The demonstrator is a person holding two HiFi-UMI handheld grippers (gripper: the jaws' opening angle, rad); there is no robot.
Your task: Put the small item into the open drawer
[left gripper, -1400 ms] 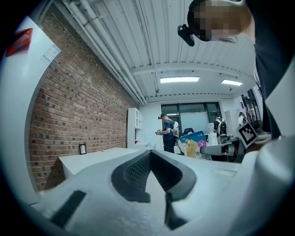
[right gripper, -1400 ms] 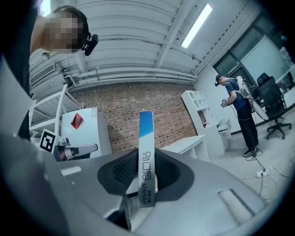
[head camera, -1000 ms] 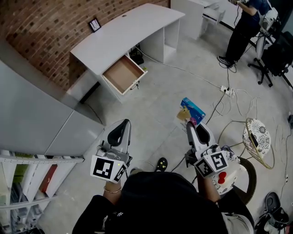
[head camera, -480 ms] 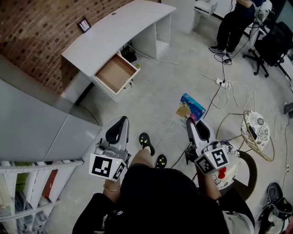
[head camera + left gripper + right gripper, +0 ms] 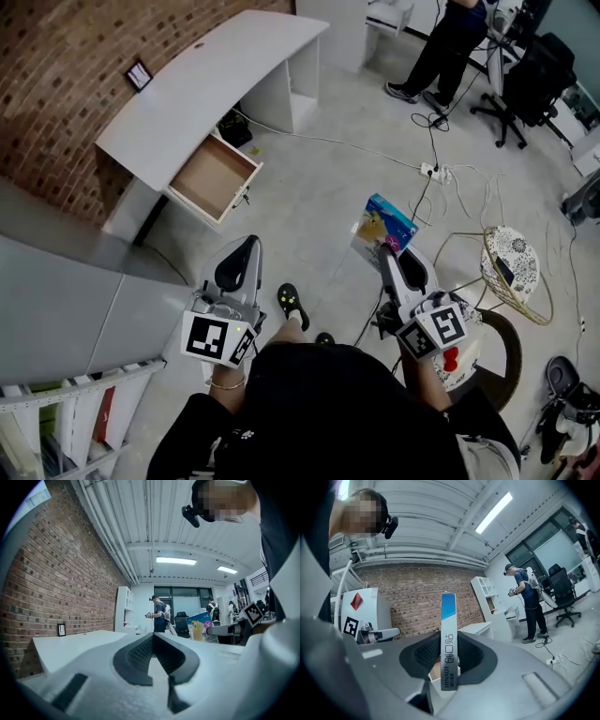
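The long white curved desk [image 5: 202, 80] against the brick wall stands well ahead. Its shallow open drawer with a bare wood-coloured bottom [image 5: 211, 178] is pulled out toward the floor space, and nothing is seen in it. White cables [image 5: 375, 155] cross the grey floor to the right of the drawer. The route is best kept left of them, and the approach is best made from the drawer's open front. The left gripper [image 5: 244, 246] has its jaws together on nothing, so it is free to steady the drawer if needed. The right gripper [image 5: 386, 251] is clamped on the flat blue and white cardboard box [image 5: 380, 225], which is gripped edge-on by its lower part. This box is the task's thing, well apart from the drawer. With most of it above the pads it may pivot, so it should be carried level, lowered close to the drawer bottom and only then let go.
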